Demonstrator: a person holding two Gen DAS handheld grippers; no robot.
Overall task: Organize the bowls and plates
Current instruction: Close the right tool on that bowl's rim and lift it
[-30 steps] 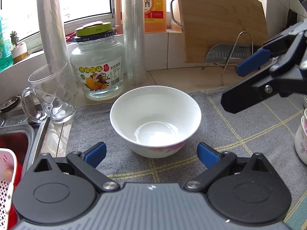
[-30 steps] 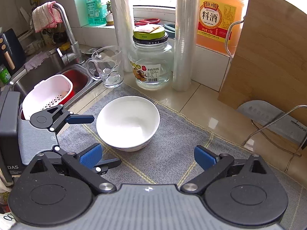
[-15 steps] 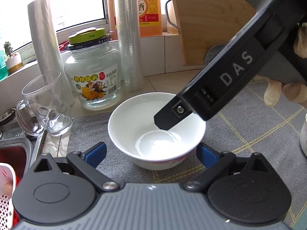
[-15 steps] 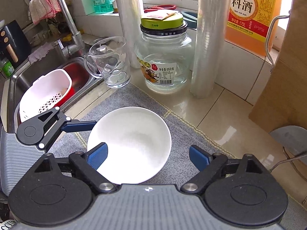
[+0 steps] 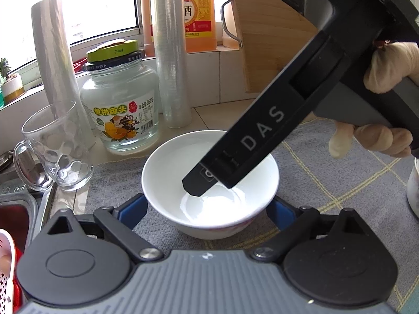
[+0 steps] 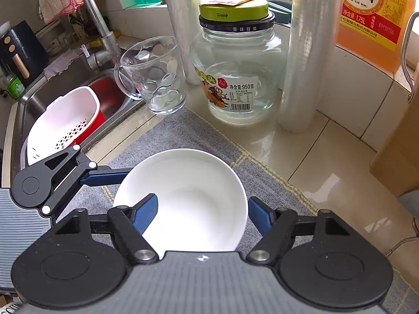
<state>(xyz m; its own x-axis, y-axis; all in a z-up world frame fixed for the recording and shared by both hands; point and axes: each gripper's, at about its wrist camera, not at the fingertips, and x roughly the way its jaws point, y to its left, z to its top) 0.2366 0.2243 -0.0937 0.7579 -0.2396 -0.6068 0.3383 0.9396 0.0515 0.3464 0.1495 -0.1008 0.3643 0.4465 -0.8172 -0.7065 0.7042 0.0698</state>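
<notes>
White bowl (empty) on grey mat

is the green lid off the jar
No, the green lid sits on top of the glass jar, with a small packet lying on it.

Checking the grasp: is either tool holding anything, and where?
Cannot be told. Both jaws have just been closing on the bowl: left tool outside its walls, right tool straddling its rim.
</notes>
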